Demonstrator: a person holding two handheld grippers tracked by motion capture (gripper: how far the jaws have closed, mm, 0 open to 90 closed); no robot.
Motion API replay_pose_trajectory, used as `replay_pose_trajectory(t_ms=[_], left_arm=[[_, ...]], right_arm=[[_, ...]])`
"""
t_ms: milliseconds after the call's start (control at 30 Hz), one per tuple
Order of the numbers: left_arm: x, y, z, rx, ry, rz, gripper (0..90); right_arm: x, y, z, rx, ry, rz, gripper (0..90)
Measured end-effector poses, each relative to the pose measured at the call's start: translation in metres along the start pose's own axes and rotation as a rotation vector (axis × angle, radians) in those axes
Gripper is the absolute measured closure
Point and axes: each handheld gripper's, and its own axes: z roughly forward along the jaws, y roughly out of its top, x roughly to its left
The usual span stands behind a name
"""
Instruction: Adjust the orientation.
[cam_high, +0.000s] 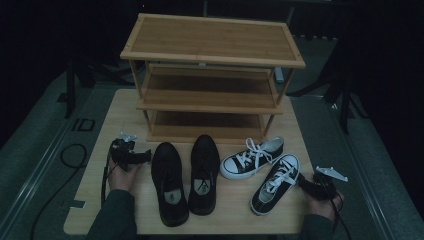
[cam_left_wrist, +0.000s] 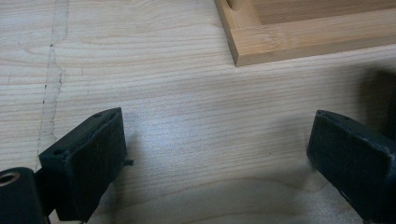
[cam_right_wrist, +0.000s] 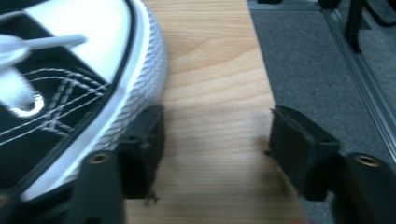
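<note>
A three-shelf bamboo shoe rack (cam_high: 212, 55) stands at the back of the wooden table (cam_high: 120, 115). In front of it lie a pair of black shoes (cam_high: 169, 182) (cam_high: 204, 172) and two black-and-white sneakers (cam_high: 252, 157) (cam_high: 276, 182). My left gripper (cam_high: 145, 156) rests on the table just left of the black shoes. In the left gripper view it (cam_left_wrist: 217, 130) is open over bare wood, near the rack's bottom corner (cam_left_wrist: 303, 37). My right gripper (cam_high: 304, 181) sits at the nearer sneaker's right side. It (cam_right_wrist: 218, 119) is open, the sneaker's white sole (cam_right_wrist: 140, 88) against its left jaw.
The table's right edge (cam_right_wrist: 264, 70) runs close beside the right gripper, with grey carpet (cam_right_wrist: 317, 70) beyond it. Black stand legs (cam_high: 345, 100) rise on the floor at both sides. A cable (cam_high: 70, 155) loops on the floor at left.
</note>
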Motion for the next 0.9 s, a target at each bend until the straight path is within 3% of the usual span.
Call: replay_pose_trajectory(t_ms=[133, 233, 467, 667, 800, 900], left_arm=[[0.0, 0.0, 0.0, 0.0, 0.0, 0.0, 4.6], [0.0, 0.0, 0.0, 0.0, 0.0, 0.0, 4.6], [-0.002, 0.0, -0.001, -0.005, 0.0, 0.0, 6.9], [-0.003, 0.001, -0.007, -0.018, -0.012, 0.008, 38.1], [-0.001, 0.001, -0.011, -0.008, -0.017, 0.0, 52.7], [0.002, 0.001, -0.014, 0.001, -0.052, -0.01, 61.3]], right_arm=[[-0.001, 0.0, 0.001, 0.006, -0.008, 0.01, 27.0], [-0.001, 0.0, 0.0, 0.0, 0.008, -0.008, 33.1], [-0.001, 0.0, 0.0, -0.001, 0.015, -0.009, 33.2], [-0.001, 0.001, 0.001, 0.001, 0.01, -0.002, 31.4], [-0.001, 0.001, 0.001, 0.001, 0.01, -0.002, 31.2], [-0.001, 0.001, 0.001, 0.001, 0.01, -0.002, 31.2]])
